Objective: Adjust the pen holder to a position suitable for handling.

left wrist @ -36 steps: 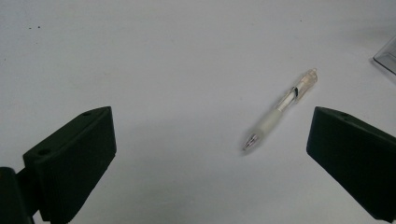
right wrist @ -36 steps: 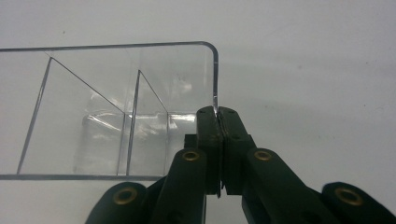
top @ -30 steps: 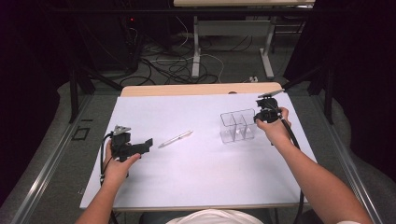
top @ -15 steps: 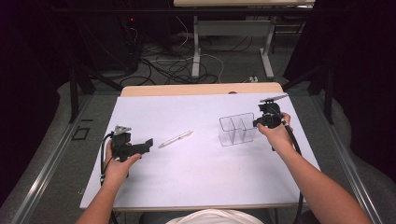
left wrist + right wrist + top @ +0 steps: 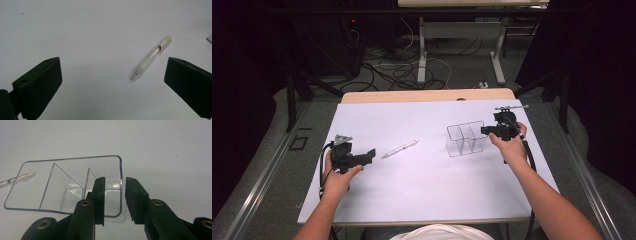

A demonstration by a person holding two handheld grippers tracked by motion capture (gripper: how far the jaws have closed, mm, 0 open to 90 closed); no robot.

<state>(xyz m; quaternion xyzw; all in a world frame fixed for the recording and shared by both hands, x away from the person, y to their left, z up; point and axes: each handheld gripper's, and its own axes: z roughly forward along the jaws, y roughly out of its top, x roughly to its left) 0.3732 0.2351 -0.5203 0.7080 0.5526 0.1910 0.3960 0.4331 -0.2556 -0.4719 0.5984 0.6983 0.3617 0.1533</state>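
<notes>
— Right gripper view: the right gripper (image 5: pixel 113 180) has just been opening; its jaws straddle the right end wall of the clear divided box (image 5: pixel 50 180) without pinching it.

— Risk?

— Pulling back crooked could snag that wall and drag the box.

— And the left gripper (image 5: pixel 112 72)?

— Released, jaws wide, with the pen (image 5: pixel 151 57) lying between box and left hand. A clumsy closing could flick it away.

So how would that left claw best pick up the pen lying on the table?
Judging by its pose, grip the pen across the frosted rubber sleeve near the tip, coming straight down from above. It lies flat on the white table with bare space either side, and the left gripper is open wide enough to straddle it.
</notes>
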